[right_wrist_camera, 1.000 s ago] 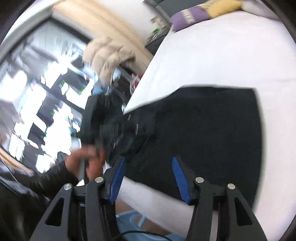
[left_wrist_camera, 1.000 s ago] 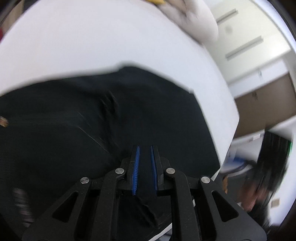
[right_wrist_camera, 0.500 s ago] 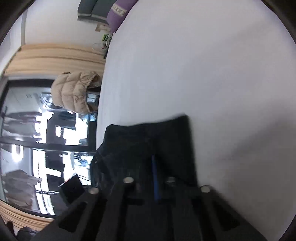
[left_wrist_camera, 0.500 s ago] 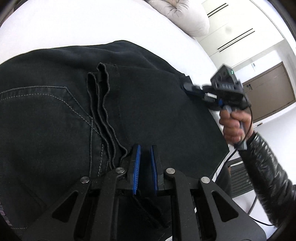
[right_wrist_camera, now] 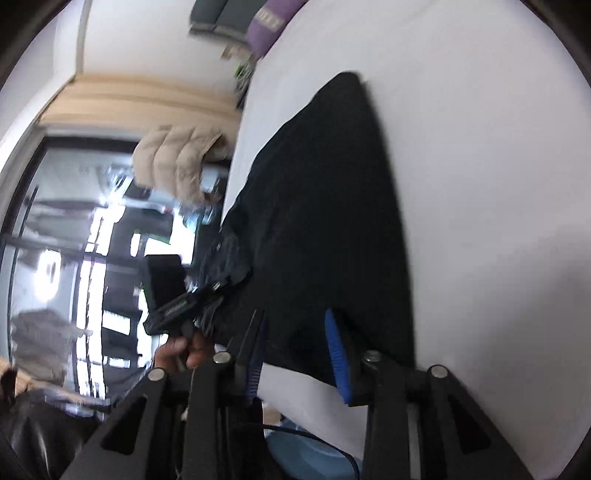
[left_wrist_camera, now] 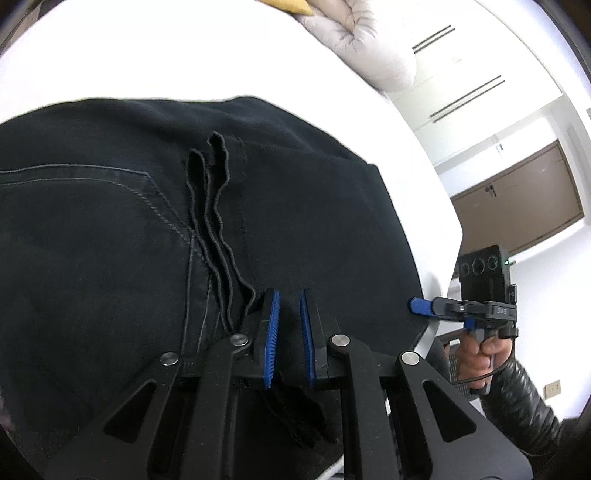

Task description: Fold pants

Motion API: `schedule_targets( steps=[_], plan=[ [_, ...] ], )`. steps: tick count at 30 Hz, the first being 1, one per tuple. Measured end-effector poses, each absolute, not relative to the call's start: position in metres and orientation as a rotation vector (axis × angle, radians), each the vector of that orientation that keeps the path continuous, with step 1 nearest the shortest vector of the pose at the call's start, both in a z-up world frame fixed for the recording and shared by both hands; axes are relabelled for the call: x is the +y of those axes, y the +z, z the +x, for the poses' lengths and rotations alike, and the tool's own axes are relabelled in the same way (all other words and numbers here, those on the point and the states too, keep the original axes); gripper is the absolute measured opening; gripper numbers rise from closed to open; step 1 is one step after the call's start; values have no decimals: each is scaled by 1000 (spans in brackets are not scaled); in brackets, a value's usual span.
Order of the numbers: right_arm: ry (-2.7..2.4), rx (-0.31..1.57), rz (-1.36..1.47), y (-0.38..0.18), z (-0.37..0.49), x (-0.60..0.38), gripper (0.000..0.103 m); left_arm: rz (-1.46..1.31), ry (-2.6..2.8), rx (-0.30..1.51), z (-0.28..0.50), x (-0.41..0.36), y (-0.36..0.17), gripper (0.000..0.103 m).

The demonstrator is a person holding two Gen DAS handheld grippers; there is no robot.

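The black pants (left_wrist_camera: 314, 206) lie folded on the white bed, back pocket and hem edges facing up. My left gripper (left_wrist_camera: 288, 306) is shut on the near edge of the pants, with a strip of cloth between its blue pads. My right gripper (right_wrist_camera: 295, 325) is open and empty, just off the near corner of the pants (right_wrist_camera: 325, 206). It also shows in the left wrist view (left_wrist_camera: 419, 305), at the right corner of the pants.
The white bed (left_wrist_camera: 147, 66) stretches beyond the pants. A beige puffy jacket (left_wrist_camera: 365, 40) lies at its far side. In the right wrist view a tan jacket (right_wrist_camera: 177, 155) hangs by the window and a purple cushion (right_wrist_camera: 269, 26) sits far off.
My right gripper has opened and let go of the pants, drawing back to the bed's edge. My left gripper stays clamped on the cloth.
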State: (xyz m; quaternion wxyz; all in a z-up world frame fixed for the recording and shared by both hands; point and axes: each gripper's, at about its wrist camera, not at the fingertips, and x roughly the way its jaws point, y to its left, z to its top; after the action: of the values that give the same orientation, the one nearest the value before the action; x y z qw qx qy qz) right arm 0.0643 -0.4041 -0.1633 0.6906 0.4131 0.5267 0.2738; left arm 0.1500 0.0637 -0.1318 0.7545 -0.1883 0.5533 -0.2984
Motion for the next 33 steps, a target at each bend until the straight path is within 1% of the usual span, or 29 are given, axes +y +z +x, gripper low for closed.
schedule_targets(
  steps=[1,3,4,5,7,9,10,11,12,13,14,15,16,17,18,22,26,29,33],
  plan=[
    [571,1177,888,-155,64,-399,39,-410,-639,1192,146,71,-125,11],
    [610,1101,870,-131,66,-384,42,-417,-625,1134,133,85,-109,11],
    [661,1036,897,-119,66,-375,50,-428,-617,1102,126,95,-100,11],
    [689,991,913,-110,69,-366,61,-438,-598,1064,117,107,-90,11],
    [734,942,918,-99,80,-340,63,-468,-562,1015,101,132,-78,12],
    [763,941,946,-104,94,-319,66,-537,-513,978,82,167,-71,18],
    [741,963,959,-113,102,-312,74,-565,-491,966,74,180,-70,35],
    [695,1004,975,-126,110,-305,80,-601,-460,949,64,197,-69,71],
    [628,1078,979,-146,117,-297,78,-651,-416,917,51,217,-69,86],
    [540,1163,923,-164,122,-286,56,-711,-364,872,37,237,-69,97],
    [495,1165,858,-165,122,-285,50,-773,-314,838,23,255,-72,97],
    [496,1147,840,-162,121,-284,55,-839,-280,827,12,273,-77,97],
    [520,1136,863,-157,121,-283,65,-895,-258,824,3,289,-82,97],
    [527,1129,876,-152,120,-282,69,-941,-229,813,-5,302,-87,97],
    [526,1123,886,-149,120,-283,70,-984,-195,800,-12,313,-94,97],
    [602,1036,982,-127,118,-280,70,-1174,-143,832,-23,335,-126,97],
    [663,999,1039,-122,114,-271,71,-1198,-184,850,-20,329,-139,97],
    [688,992,1076,-124,112,-275,71,-1266,-216,862,-14,329,-155,97],
    [716,983,1115,-127,111,-275,71,-1375,-218,816,-18,324,-178,95]
  ],
)
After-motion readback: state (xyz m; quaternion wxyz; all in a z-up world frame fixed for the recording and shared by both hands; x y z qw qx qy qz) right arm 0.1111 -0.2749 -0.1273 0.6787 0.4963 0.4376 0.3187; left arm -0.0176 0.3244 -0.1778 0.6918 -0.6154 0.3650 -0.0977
